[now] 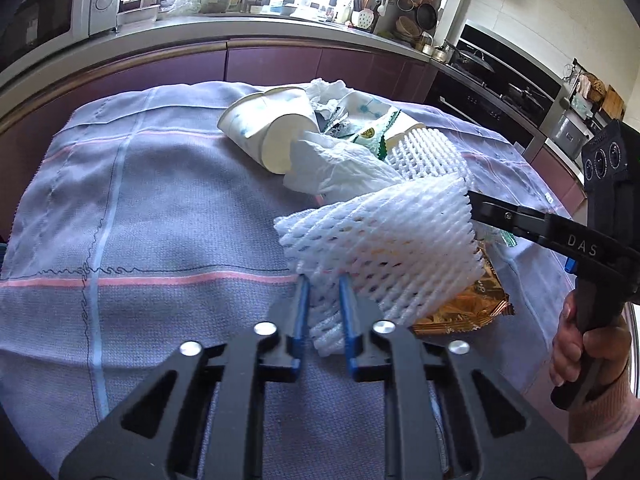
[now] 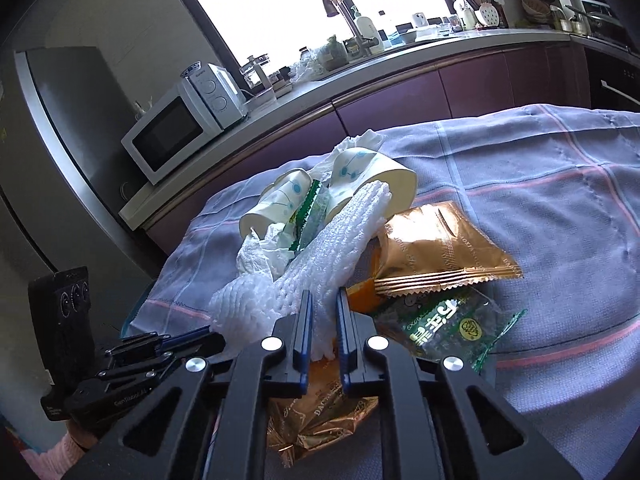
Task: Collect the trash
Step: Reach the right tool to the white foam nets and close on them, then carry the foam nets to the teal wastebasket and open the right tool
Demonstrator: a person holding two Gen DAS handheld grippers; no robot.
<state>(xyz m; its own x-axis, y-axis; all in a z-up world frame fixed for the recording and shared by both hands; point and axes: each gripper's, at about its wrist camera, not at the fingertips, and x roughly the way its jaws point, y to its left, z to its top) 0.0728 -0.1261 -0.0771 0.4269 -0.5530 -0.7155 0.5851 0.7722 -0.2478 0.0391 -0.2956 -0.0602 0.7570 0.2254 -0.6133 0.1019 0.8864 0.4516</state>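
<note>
- Left gripper [image 1: 324, 280]: lower centre of its frame, jaws clamped on the near end of a white foam net [image 1: 384, 248].
- Right gripper [image 2: 322, 300]: lower centre of its own view, jaws pinching the same net's other end [image 2: 320, 272].
- Net lies mid-frame on the checked cloth [image 1: 140, 208], over a gold wrapper [image 1: 464, 312].
- 2 paper cups [image 1: 264, 128], crumpled tissue [image 1: 340, 168] and a green wrapper [image 2: 444, 328] lie beside it.

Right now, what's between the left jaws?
A fold of the white foam net, pinched between the left gripper jaws; seen in the left wrist view.
</note>
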